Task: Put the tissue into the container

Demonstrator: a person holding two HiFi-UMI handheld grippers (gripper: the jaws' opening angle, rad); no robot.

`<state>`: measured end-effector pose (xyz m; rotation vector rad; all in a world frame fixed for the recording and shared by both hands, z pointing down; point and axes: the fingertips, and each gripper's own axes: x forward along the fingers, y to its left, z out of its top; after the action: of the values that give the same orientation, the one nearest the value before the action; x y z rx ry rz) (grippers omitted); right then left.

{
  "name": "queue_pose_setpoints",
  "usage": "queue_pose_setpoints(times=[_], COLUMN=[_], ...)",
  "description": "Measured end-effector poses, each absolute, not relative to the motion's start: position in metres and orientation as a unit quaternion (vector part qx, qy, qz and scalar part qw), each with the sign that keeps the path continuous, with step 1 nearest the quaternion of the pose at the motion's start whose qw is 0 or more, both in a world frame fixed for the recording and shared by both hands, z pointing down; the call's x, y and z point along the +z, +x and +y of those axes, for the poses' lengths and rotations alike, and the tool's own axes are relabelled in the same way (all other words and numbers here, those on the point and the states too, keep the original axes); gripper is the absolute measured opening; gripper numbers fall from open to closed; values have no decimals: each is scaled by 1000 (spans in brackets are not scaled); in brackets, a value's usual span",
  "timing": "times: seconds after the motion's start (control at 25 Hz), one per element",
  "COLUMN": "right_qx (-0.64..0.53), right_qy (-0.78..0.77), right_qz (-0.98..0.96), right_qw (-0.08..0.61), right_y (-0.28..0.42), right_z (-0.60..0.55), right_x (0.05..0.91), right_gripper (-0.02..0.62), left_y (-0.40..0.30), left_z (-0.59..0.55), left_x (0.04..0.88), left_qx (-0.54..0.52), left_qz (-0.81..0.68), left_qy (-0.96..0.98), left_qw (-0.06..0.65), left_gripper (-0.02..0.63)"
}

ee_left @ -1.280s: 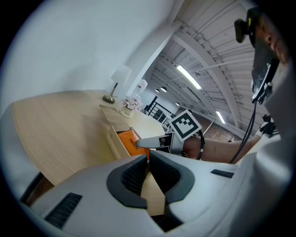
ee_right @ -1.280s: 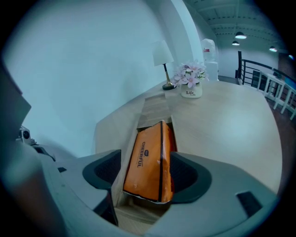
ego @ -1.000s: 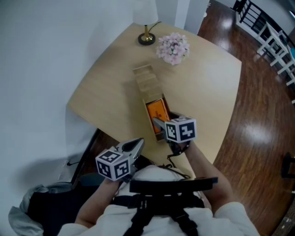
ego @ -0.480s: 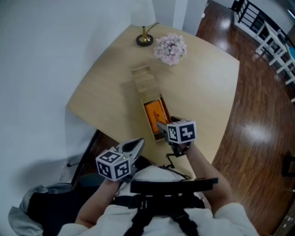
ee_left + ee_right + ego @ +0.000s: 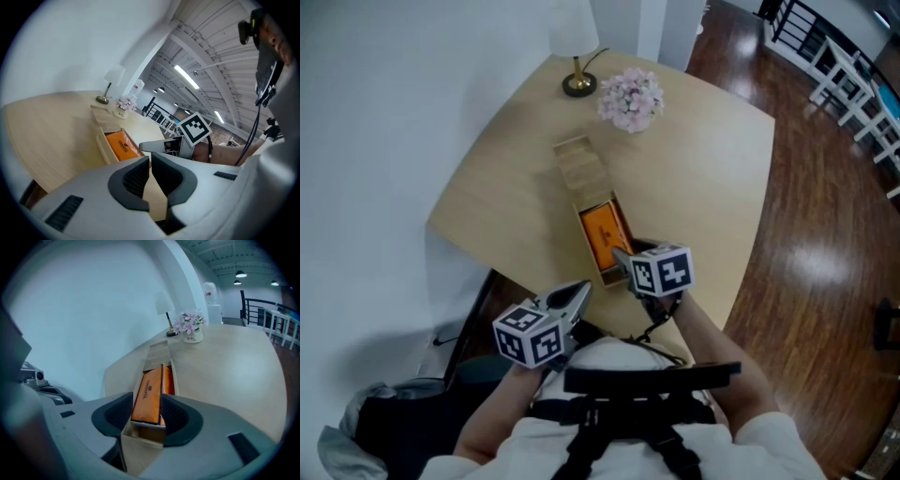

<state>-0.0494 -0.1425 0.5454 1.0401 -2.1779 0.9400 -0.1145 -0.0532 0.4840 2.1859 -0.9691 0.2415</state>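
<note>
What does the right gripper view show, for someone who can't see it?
The right gripper is closing its jaws on an orange tissue pack in a wooden box. The box sits on a pale table, with a lamp and pink flowers at the far end.

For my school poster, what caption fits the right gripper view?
Right gripper closing its jaws on the orange tissue pack in the wooden container.

- We see a pale wood table (image 5: 703,159) under and ahead of the jaws of the right gripper (image 5: 146,399).
- A white wall (image 5: 93,301) stands left of them.
- Far ahead sit a lamp (image 5: 163,303) and pink flowers (image 5: 190,320).
- To the right is a dark shiny wood floor (image 5: 825,262).
- Long lights (image 5: 184,75) glow high above.
</note>
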Motion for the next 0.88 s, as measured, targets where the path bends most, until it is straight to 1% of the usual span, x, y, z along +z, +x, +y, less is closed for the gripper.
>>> queue_pose_setpoints(times=[0.04, 0.16, 0.32, 0.88], right_qx=[351, 350, 341, 332], right_qy=[374, 350, 371, 391], right_qz=[-812, -809, -787, -798], right_qw=[277, 316, 355, 317], right_y=[-55, -65, -55, -44], right_z=[-140, -132, -135, -145], right_x=[548, 566, 586, 561], right_gripper=[190, 189, 179, 179], left_y=[-114, -115, -118, -112], left_z=[-53, -51, -50, -57], left_x=[484, 485, 485, 481], left_qx=[94, 95, 94, 92], left_qz=[-377, -379, -383, -377], left_qy=[848, 846, 845, 849], left_qw=[361, 361, 362, 358], left_gripper=[0, 0, 0, 0])
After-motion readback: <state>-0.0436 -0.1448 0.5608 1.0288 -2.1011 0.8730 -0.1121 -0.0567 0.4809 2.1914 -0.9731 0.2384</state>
